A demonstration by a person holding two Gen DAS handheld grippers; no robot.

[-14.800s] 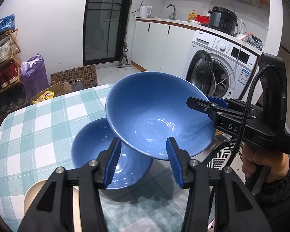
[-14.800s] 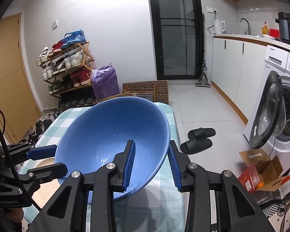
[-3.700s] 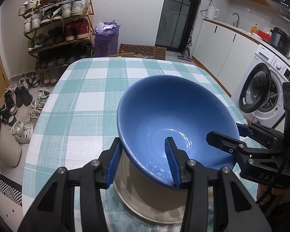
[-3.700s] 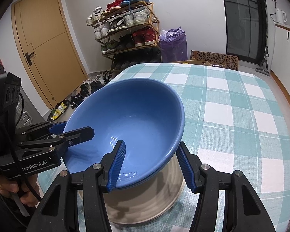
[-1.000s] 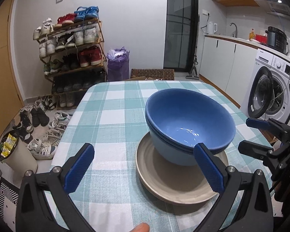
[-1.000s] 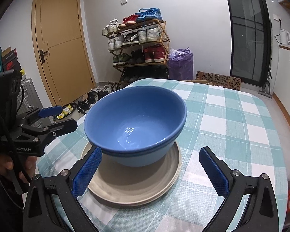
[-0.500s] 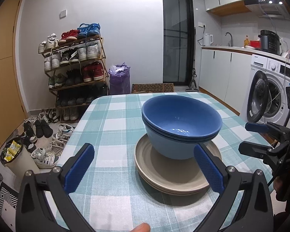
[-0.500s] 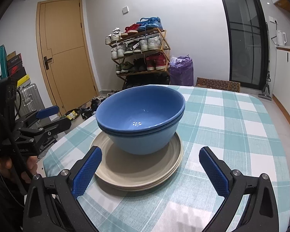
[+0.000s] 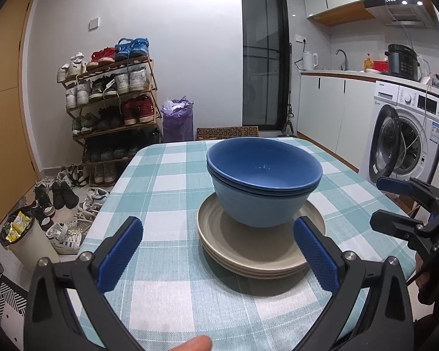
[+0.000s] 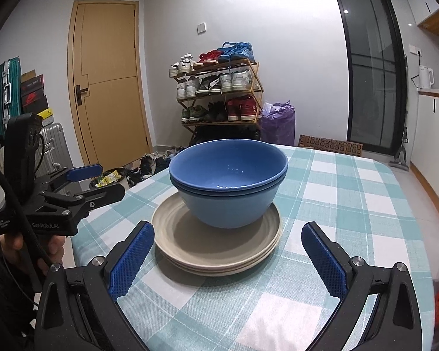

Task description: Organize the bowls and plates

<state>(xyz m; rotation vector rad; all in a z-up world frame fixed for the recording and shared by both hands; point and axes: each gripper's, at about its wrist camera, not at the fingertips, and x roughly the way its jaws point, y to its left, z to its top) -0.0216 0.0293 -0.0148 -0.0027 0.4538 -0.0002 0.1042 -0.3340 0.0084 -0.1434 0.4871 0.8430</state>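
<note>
"GenRobot.AI" on left claw (image 10: 98,180) body; rest illegible.

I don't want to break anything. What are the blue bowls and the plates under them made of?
The blue bowls look like glazed ceramic: smooth, with small shiny light spots inside. The beige plates look like ceramic or stoneware with a duller, matte finish and faint rings. Hard plastic can't be ruled out from looks alone, so handle them gently.

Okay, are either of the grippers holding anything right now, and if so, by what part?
Nothing is held. The left gripper and right gripper are both open and clear of the nested blue ceramic bowls on the beige plates.
</note>
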